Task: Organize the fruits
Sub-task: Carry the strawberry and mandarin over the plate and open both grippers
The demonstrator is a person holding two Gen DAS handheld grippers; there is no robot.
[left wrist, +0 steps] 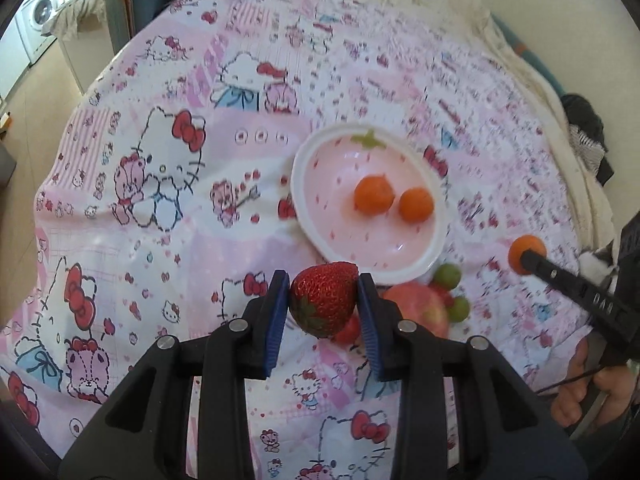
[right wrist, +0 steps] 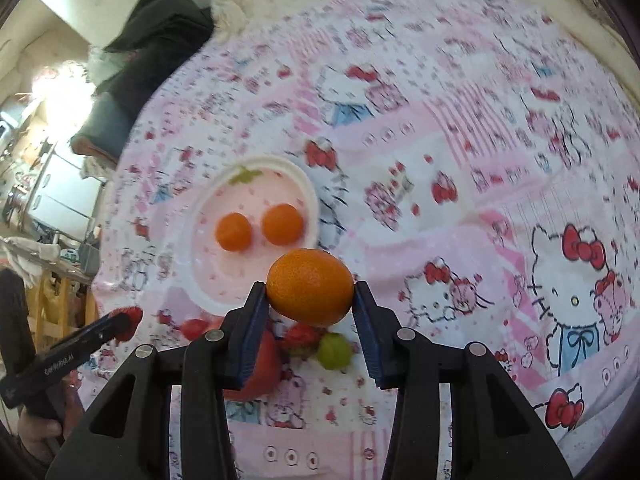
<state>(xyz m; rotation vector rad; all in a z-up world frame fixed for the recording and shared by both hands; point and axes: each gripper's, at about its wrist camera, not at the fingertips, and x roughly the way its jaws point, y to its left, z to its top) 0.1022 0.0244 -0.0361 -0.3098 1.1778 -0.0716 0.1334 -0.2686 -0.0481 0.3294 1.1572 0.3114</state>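
Left wrist view: left gripper (left wrist: pixel 323 300) jaws clamp a glossy red strawberry (left wrist: pixel 324 304); right gripper (right wrist: pixel 310 300) jaws pinch a dimpled orange (right wrist: pixel 310 286).

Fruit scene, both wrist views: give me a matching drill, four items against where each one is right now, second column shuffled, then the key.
Items:
1. strawberry
2. large mandarin
3. two small mandarins
4. apple

Places:
A. lying in the pink strawberry-print bowl
B. clamped in the right claw
C. on the tablecloth just in front of the bowl, beside green grapes
D. clamped in the left claw

Pairs: 1-D, 2-B, 3-A, 4-C
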